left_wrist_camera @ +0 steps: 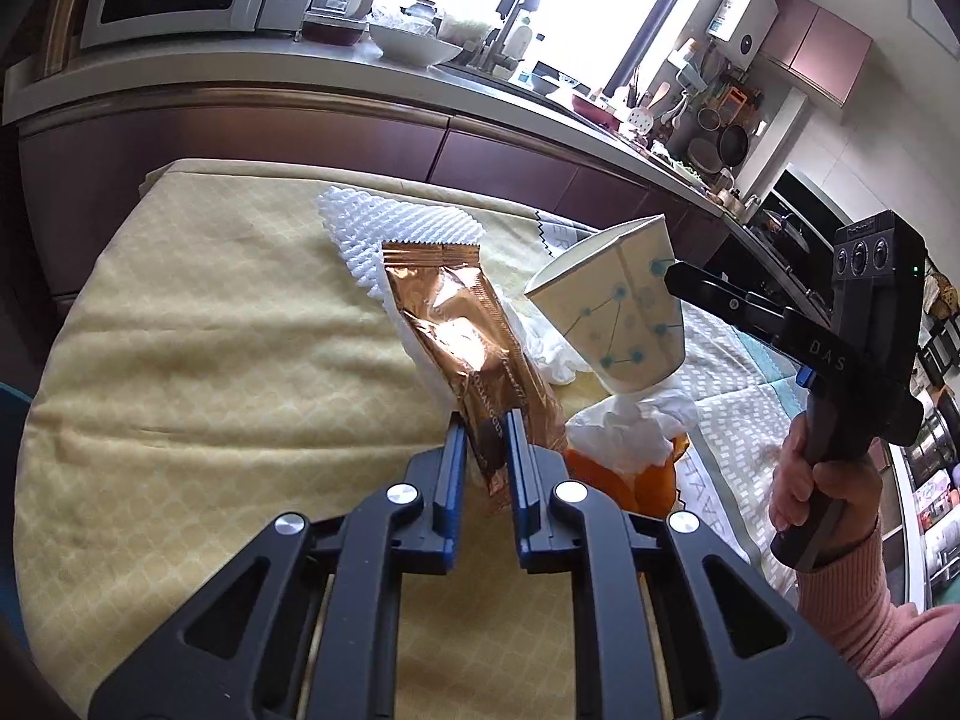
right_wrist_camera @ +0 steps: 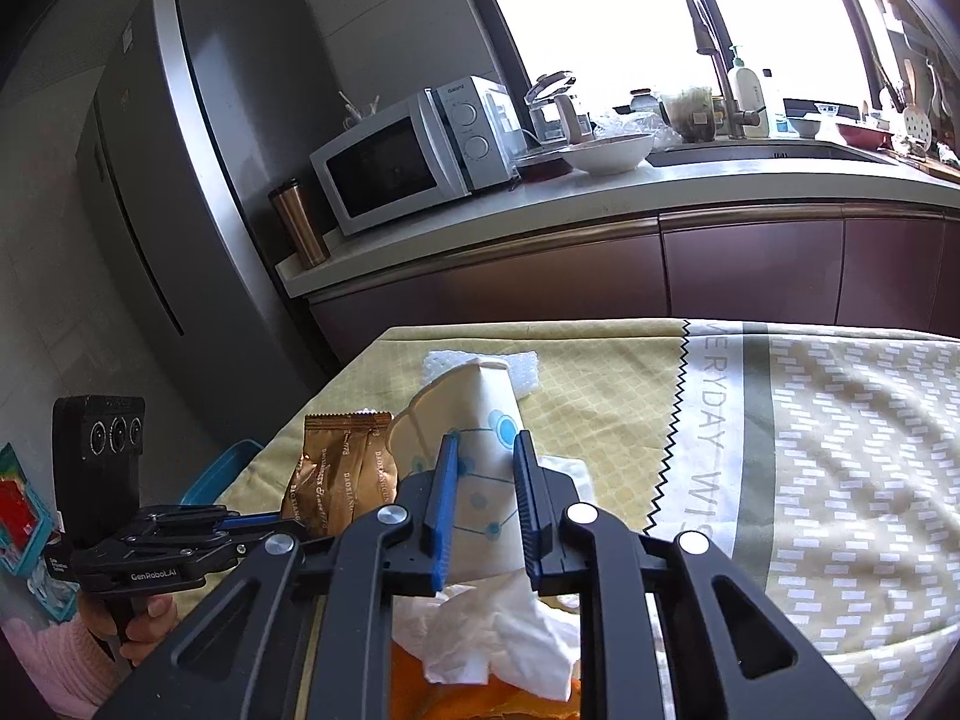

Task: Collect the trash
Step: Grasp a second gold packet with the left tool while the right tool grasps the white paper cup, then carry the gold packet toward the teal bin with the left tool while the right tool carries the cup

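My left gripper (left_wrist_camera: 485,423) is shut on the lower end of a copper foil snack wrapper (left_wrist_camera: 465,339), held up off the yellow tablecloth (left_wrist_camera: 210,372). The same wrapper (right_wrist_camera: 345,474) shows left of centre in the right wrist view. My right gripper (right_wrist_camera: 485,450) is shut on a squashed white paper cup (right_wrist_camera: 486,420) with blue dots and lines, lifted and tilted; the cup (left_wrist_camera: 624,312) also hangs in the left wrist view, pinched by the right gripper's fingers (left_wrist_camera: 714,294). Crumpled white tissue (left_wrist_camera: 624,429) and orange peel (left_wrist_camera: 648,483) lie below the cup. White foam netting (left_wrist_camera: 384,228) lies behind the wrapper.
A kitchen counter (right_wrist_camera: 600,198) with microwave (right_wrist_camera: 414,150), bowl (right_wrist_camera: 606,150) and sink runs behind the table. A grey fridge (right_wrist_camera: 198,180) stands at the left. A blue tray edge (right_wrist_camera: 222,468) shows beside the table. A hand in a pink sleeve (left_wrist_camera: 840,570) holds the right gripper.
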Available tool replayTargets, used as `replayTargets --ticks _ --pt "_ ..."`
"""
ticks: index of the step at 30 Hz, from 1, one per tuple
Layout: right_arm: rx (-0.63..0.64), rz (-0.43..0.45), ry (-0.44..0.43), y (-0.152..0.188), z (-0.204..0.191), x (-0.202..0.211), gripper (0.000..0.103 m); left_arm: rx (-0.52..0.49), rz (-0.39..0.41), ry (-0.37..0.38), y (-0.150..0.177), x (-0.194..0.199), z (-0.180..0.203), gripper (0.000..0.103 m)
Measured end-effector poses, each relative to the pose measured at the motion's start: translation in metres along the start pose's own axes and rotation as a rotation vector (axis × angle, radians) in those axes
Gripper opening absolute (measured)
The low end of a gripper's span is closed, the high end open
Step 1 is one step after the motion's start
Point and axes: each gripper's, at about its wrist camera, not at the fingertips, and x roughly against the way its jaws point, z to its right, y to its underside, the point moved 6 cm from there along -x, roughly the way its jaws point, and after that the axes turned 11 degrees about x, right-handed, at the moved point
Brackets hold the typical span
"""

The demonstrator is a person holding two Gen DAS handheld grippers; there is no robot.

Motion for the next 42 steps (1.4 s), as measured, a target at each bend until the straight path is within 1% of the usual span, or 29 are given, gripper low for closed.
replayTargets --ticks 1,2,3,4,7,9,11,13,14,15,16,18,20,21,22,23,24,25,26,31,33,37,40,42 --pt "-0.002 0.004 -0.005 -0.001 0.000 0.001 0.014 0.002 0.003 0.005 0.001 0.004 -0.001 0.013" --pt "-0.007 0.007 -0.014 -0.001 -0.001 0.003 0.006 0.001 0.008 0.004 0.001 0.008 -0.002 0.013" --pt "-0.013 0.008 -0.025 -0.002 -0.002 0.003 0.001 0.002 0.013 0.005 0.002 0.012 -0.003 0.013" --pt "-0.018 0.013 -0.036 -0.003 -0.003 0.005 0.001 0.004 0.015 0.012 0.003 0.016 -0.005 0.013" --pt "-0.017 0.002 -0.048 -0.001 -0.007 0.003 0.001 0.008 0.021 0.002 0.007 0.024 -0.014 0.013" --pt "-0.015 -0.017 -0.055 0.002 -0.009 -0.002 0.005 0.019 0.018 -0.007 0.010 0.028 -0.020 0.013" --pt "-0.023 -0.045 -0.061 0.006 -0.010 -0.009 0.020 0.027 0.008 -0.007 0.013 0.029 -0.029 0.013" --pt "-0.021 -0.072 -0.064 0.010 -0.012 -0.017 0.054 0.055 -0.005 -0.013 0.016 0.030 -0.039 0.015" --pt "-0.020 -0.085 -0.067 0.013 -0.013 -0.021 0.056 0.069 -0.014 -0.003 0.018 0.030 -0.044 0.017" --pt "-0.020 -0.100 -0.073 0.015 -0.015 -0.026 0.057 0.077 -0.028 0.011 0.021 0.029 -0.047 0.022" --pt "-0.019 -0.114 -0.079 0.017 -0.016 -0.030 0.057 0.086 -0.034 0.010 0.022 0.029 -0.051 0.024" --pt "-0.014 -0.143 -0.090 0.022 -0.019 -0.039 0.057 0.094 -0.053 0.020 0.026 0.026 -0.054 0.034" --pt "-0.011 -0.162 -0.095 0.027 -0.022 -0.044 0.057 0.101 -0.075 0.032 0.030 0.021 -0.055 0.039" --pt "-0.009 -0.167 -0.097 0.029 -0.023 -0.046 0.056 0.100 -0.082 0.036 0.031 0.019 -0.055 0.040" --pt "-0.005 -0.173 -0.098 0.030 -0.025 -0.048 0.052 0.100 -0.087 0.032 0.033 0.016 -0.056 0.040" --pt "-0.004 -0.173 -0.095 0.031 -0.026 -0.049 0.046 0.102 -0.086 0.026 0.033 0.014 -0.056 0.040" --pt "-0.003 -0.175 -0.098 0.032 -0.027 -0.049 0.036 0.105 -0.087 0.028 0.033 0.013 -0.055 0.037" --pt "-0.006 -0.176 -0.103 0.033 -0.027 -0.049 0.036 0.107 -0.085 0.029 0.033 0.013 -0.056 0.031" --pt "-0.007 -0.173 -0.103 0.034 -0.027 -0.048 0.036 0.106 -0.082 0.031 0.033 0.012 -0.055 0.020" --pt "-0.001 -0.154 -0.108 0.034 -0.028 -0.041 0.036 0.070 -0.038 0.003 0.031 0.022 -0.052 0.016" --pt "-0.006 -0.134 -0.108 0.032 -0.028 -0.036 0.036 0.046 -0.006 -0.012 0.030 0.030 -0.049 0.015" --pt "-0.015 -0.099 -0.128 0.025 -0.032 -0.028 0.036 0.012 0.037 0.008 0.029 0.047 -0.043 0.015" --pt "0.002 -0.086 -0.146 0.021 -0.039 -0.025 0.036 0.014 0.027 0.027 0.030 0.050 -0.048 0.015" --pt "0.017 -0.087 -0.156 0.020 -0.046 -0.026 0.036 0.024 0.016 0.012 0.033 0.049 -0.054 0.016"
